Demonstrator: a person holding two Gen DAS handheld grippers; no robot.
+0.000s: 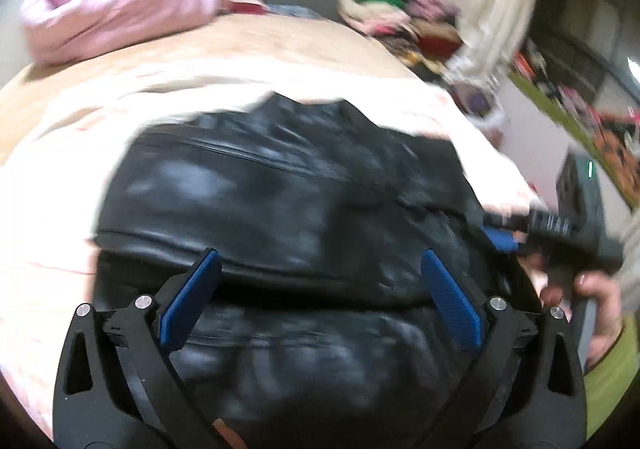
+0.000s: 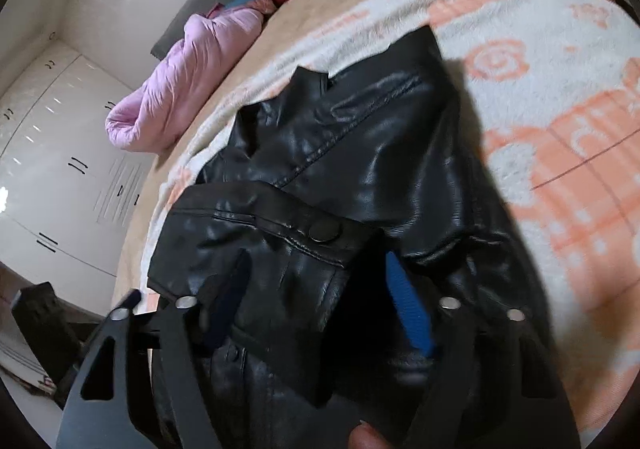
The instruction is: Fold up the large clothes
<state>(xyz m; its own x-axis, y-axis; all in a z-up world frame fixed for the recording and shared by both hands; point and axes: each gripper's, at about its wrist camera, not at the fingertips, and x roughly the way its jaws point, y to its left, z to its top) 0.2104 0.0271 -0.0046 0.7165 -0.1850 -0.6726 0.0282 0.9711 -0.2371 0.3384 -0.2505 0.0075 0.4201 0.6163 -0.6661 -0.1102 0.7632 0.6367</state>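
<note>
Black leather jacket (image 2: 360,153) lying on a white-and-peach floral blanket (image 2: 560,137) spread over the bed, partly folded, with one cuffed sleeve (image 2: 256,233) drawn across the body panel. Left hand-held gripper (image 1: 320,281): blue pads (image 1: 192,297) spread wide, nothing between them, poised just above the jacket's near fold, apparently positioned to take a new hold on the edge. Right hand-held gripper (image 2: 316,297): fingers straddle the leather of the sleeve near its snap button (image 2: 324,231); whether they pinch it or merely surround it cannot be told, since the leather hides the contact. In the left view this gripper sits at the jacket's right edge, blurred. The blanket serves as a flat folding surface. A pink quilted garment (image 2: 180,89) and a heap of mixed clothes (image 1: 400,17) lie well apart at the bed's far side, presumably awaiting their turn.
</note>
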